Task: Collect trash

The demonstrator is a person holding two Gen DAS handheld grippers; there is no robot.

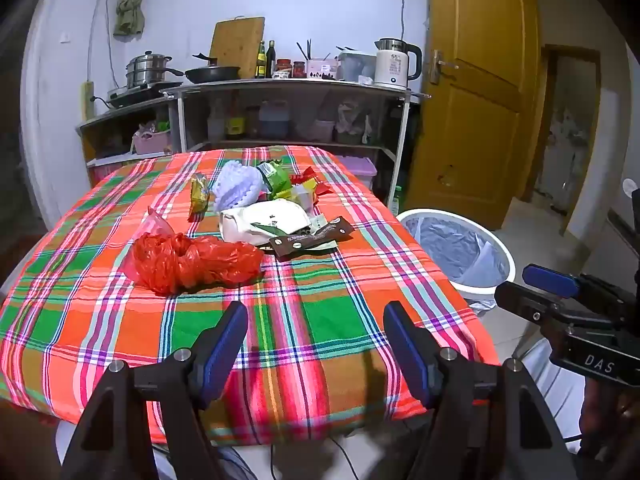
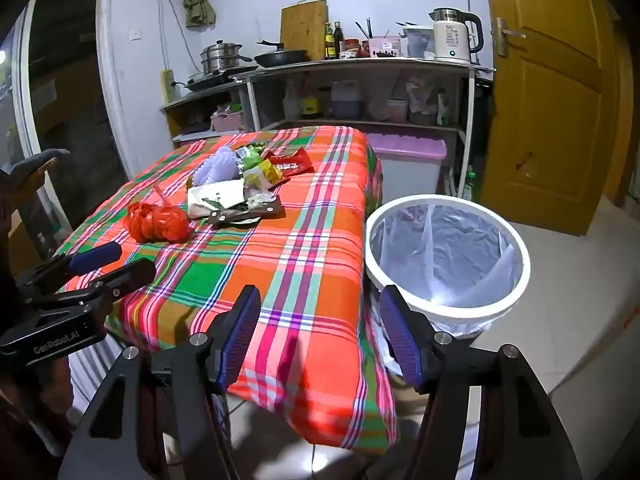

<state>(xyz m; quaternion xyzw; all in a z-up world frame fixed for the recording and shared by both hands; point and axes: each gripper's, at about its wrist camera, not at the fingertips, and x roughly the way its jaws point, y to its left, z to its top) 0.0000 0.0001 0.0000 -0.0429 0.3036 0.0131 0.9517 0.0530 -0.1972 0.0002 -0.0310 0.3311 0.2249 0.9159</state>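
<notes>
Trash (image 1: pixel 240 216) sits untouched mid-table, both your grippers (image 1: pixel 314 354) (image 2: pixel 320 340) spread empty; reach the red bag (image 1: pixel 192 262) first, bin (image 2: pixel 446 256) waits.

The bin (image 1: pixel 460 256) is partly hidden behind the bench (image 1: pixel 120 320) corner in the left wrist view. Wrappers (image 2: pixel 260 172) at the back of the trash pile overlap (their print is too small to read). Goods on the lower shelf (image 1: pixel 280 120) blur together. The door (image 2: pixel 560 100) is cut off at the top edge.
</notes>
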